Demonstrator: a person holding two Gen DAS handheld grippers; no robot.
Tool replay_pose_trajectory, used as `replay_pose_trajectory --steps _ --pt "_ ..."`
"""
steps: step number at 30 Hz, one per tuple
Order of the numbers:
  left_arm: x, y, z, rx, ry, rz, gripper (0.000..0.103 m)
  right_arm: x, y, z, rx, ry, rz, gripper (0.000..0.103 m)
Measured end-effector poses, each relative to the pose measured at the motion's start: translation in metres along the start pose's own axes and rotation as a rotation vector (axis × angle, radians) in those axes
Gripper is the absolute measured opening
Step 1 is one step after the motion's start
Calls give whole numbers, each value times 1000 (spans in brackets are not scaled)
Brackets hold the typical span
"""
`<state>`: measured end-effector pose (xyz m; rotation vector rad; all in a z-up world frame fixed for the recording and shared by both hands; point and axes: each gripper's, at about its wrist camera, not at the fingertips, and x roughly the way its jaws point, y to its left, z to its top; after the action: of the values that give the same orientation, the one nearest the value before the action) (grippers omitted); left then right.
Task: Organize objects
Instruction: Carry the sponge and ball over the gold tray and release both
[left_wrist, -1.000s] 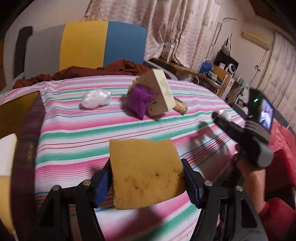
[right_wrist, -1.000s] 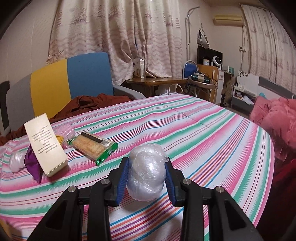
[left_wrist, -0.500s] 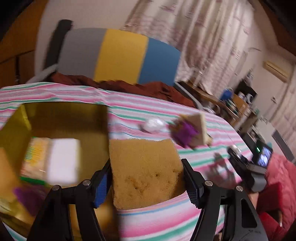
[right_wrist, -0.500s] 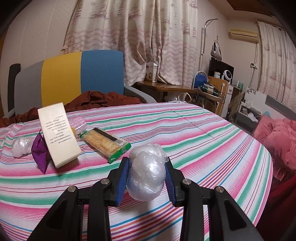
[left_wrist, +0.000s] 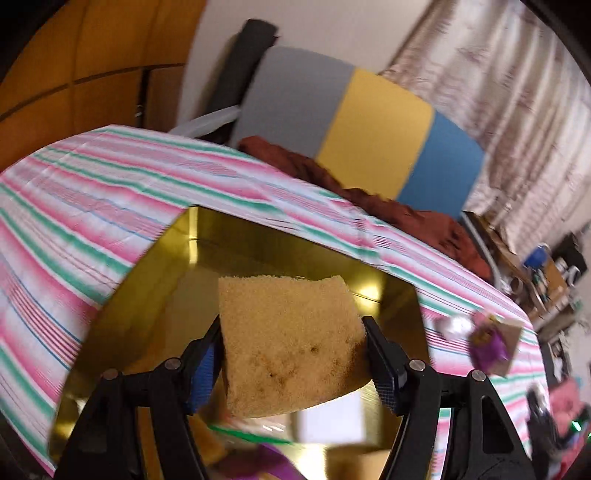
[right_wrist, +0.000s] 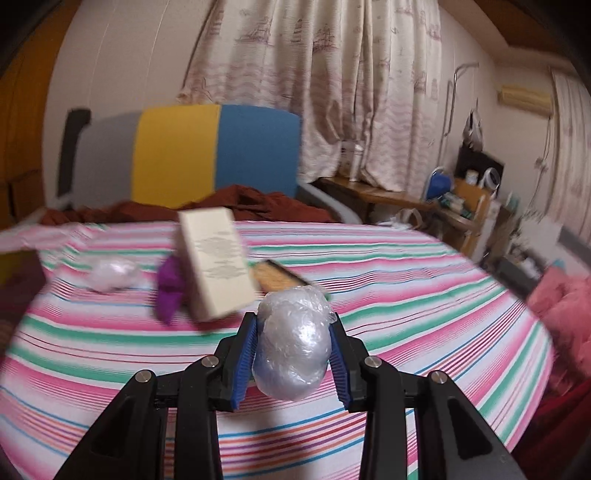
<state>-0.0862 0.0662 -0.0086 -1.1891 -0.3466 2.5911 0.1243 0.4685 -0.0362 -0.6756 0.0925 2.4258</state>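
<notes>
My left gripper (left_wrist: 293, 363) is shut on a tan sponge (left_wrist: 291, 339) and hangs over a shiny gold box (left_wrist: 192, 266) sunk into the striped tablecloth (left_wrist: 74, 206). Blurred items, one purple (left_wrist: 273, 461), lie in the box near the bottom edge. My right gripper (right_wrist: 293, 354) is shut on a ball of crumpled clear plastic (right_wrist: 293, 343) above the striped cloth (right_wrist: 406, 314). Beyond it lie a cream carton (right_wrist: 216, 262), a purple pouch (right_wrist: 170, 288), a second plastic ball (right_wrist: 112, 275) and a cracker pack (right_wrist: 277, 277).
A grey, yellow and blue chair back (right_wrist: 184, 155) with a rust-brown cloth (right_wrist: 240, 201) stands behind the table. Curtains (right_wrist: 332, 92) and cluttered shelves (right_wrist: 469, 199) fill the right side. A pink heap (right_wrist: 561, 299) lies past the table's right edge.
My left gripper swung left and rolled, carrying the sponge from over the bare cloth to above the gold box. The right gripper turned left with the plastic ball, bringing the carton closer to centre.
</notes>
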Motion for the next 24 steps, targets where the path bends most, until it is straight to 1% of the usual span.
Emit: replay_pose_trajectory --steps 4,7,9,11,13,14,15,17,19,20,22,24 --pt "14 20 7 -49 28 42 71 -23 24 2 78 18 143 37" --pt "26 30 11 -56 49 72 71 -41 51 6 67 16 237 37" --pt "30 33 12 -67 50 65 72 -54 72 9 40 6 303 37" --pt "32 37 14 -72 49 81 74 -64 88 10 28 3 349 37" --pt "34 41 14 -83 53 69 78 -76 108 13 5 -2 407 37" --pt "35 42 14 -89 56 69 81 -79 113 15 -1 -2 422 37" --pt "35 43 14 -97 59 67 86 -83 121 16 -9 -3 445 37" --pt "28 46 11 -119 48 35 89 -88 132 18 -24 4 483 37" --pt "21 46 9 -122 32 20 98 -91 145 18 -37 18 518 37" --pt "15 46 8 -121 20 16 99 -91 148 17 -39 23 529 37" --pt "3 46 6 -126 -7 24 100 -92 158 16 -54 45 560 37" --pt "-12 48 3 -132 -45 52 101 -93 167 14 -67 62 579 37"
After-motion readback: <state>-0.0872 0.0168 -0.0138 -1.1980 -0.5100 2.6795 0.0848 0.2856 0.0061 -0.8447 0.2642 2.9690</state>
